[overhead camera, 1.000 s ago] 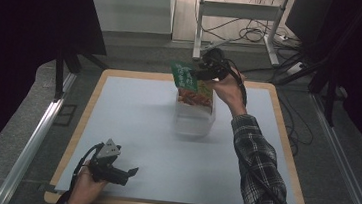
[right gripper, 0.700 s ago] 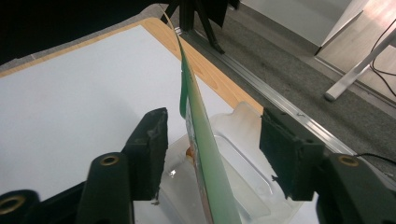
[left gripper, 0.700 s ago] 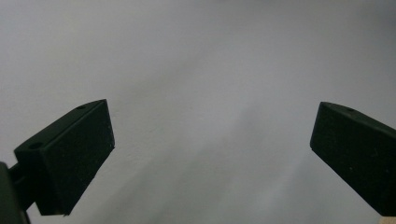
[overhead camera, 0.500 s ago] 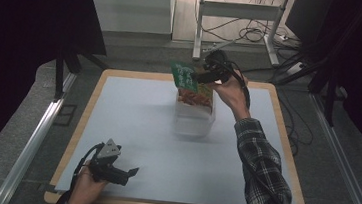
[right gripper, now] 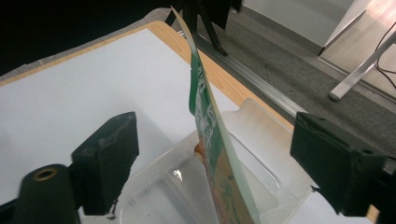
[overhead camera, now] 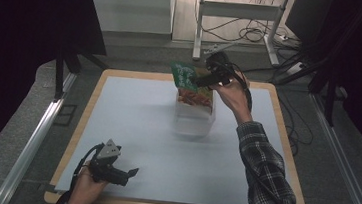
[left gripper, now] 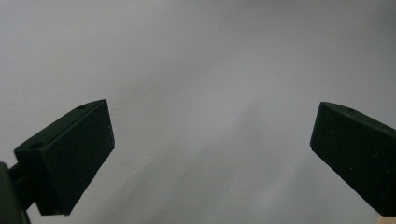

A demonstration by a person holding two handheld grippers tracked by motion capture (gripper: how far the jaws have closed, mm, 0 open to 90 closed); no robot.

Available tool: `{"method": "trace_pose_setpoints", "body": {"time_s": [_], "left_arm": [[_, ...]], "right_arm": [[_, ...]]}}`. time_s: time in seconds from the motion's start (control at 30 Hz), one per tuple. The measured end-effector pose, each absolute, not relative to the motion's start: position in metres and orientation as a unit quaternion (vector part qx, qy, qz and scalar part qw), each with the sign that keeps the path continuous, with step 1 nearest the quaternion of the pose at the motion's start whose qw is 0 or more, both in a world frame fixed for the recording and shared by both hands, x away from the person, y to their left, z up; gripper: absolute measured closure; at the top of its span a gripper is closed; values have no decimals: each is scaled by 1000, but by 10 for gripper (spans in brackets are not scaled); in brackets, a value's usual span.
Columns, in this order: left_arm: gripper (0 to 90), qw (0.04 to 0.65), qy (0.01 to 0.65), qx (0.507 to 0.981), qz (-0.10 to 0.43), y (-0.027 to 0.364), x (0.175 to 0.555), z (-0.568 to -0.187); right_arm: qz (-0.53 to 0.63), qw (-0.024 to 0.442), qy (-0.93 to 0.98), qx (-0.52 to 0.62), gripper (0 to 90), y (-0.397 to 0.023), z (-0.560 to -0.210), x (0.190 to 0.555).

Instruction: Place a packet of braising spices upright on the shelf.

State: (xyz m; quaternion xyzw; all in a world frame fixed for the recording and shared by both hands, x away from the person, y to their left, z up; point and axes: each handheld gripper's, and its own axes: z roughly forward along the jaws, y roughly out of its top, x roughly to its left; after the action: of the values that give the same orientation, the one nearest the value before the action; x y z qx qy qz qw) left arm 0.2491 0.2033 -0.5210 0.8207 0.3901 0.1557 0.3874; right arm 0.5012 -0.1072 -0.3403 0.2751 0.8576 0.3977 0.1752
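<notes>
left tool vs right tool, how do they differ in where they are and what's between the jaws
The left tool sits low at the table's near left edge; the right tool is raised at the far side over the clear container. The left tool's jaws frame bare white surface; the right tool's jaws straddle the upright green packet without touching. Both stand open.

Grey carpet floor (overhead camera: pixel 138 52), tangled cables (overhead camera: pixel 256 35) behind.

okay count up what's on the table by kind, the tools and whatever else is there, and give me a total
Handheld tools: 2, left tool and right tool
Green and orange packets: 1, the packet standing in the container
Clear plastic containers: 1, the container
Total: 4
</notes>
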Motion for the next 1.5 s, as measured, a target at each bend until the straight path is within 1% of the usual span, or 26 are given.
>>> {"method": "trace_pose_setpoints", "body": {"time_s": [0.03,0.3,1.03,1.37,1.5], "left_arm": [[0,387,390,821,156,203,249,-521],[0,386,389,821,159,202,248,-521],[0,382,386,825,159,201,247,-522],[0,382,385,825,159,201,247,-522],[0,384,386,824,159,201,247,-522]], "right_arm": [[403,174,856,274,122,-108,-340,499],[404,172,856,275,76,-110,-342,493],[403,162,858,274,17,-125,-357,478],[408,165,854,275,17,-134,-359,471],[417,159,851,276,12,-139,-360,466]]}}
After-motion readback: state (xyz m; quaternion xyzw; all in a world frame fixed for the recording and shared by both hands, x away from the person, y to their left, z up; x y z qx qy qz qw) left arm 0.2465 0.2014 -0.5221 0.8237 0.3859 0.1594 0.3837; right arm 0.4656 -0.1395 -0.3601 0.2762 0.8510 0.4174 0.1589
